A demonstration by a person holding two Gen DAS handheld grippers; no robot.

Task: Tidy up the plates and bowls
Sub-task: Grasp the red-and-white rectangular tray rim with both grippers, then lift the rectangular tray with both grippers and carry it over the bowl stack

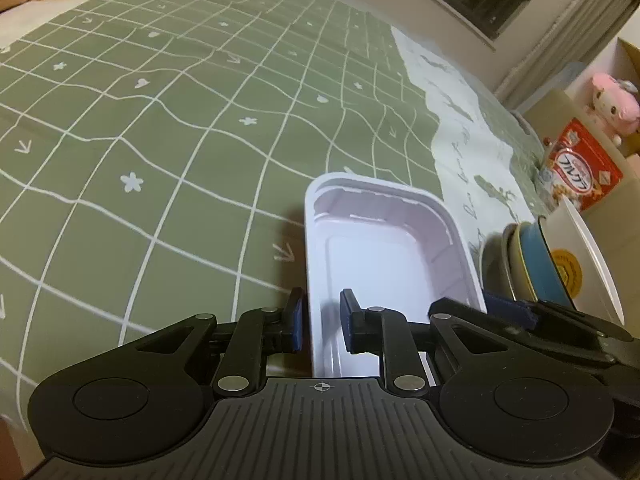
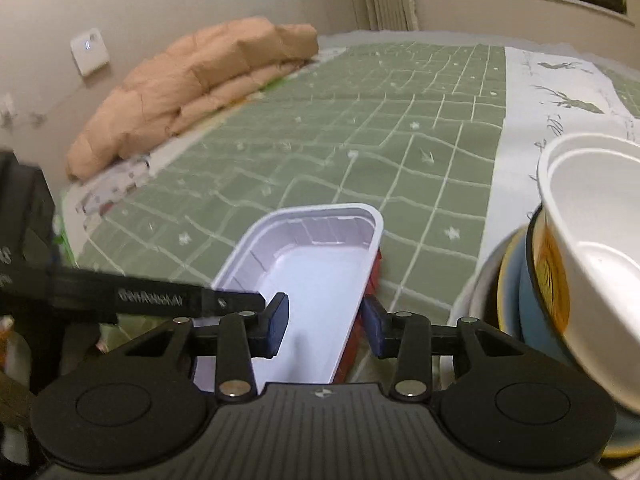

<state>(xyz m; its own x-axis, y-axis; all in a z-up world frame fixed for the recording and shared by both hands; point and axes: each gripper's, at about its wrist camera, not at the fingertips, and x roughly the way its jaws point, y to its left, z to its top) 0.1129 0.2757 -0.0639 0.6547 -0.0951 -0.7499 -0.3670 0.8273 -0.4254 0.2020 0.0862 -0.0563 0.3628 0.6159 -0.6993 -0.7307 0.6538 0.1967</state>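
My 2 tools, left [image 1: 322, 322] and right [image 2: 326, 326], straddle the white rectangular plastic tray's [image 1: 384, 248] walls, pads not visibly touching; next, nest it toward the stacked bowls [image 2: 560, 272] at 3 o'clock.

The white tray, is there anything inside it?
The white tray looks empty: only its bare white floor and ribbed walls show. The near end is hidden behind the right claw, and whatever lies under the tray is covered.

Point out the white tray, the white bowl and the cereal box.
white tray [image 1: 372, 248]: left wrist view, on its inner floor.
white bowl [image 2: 592, 256]: right wrist view, on its inner wall.
cereal box [image 1: 580, 168]: left wrist view, on its red front face.
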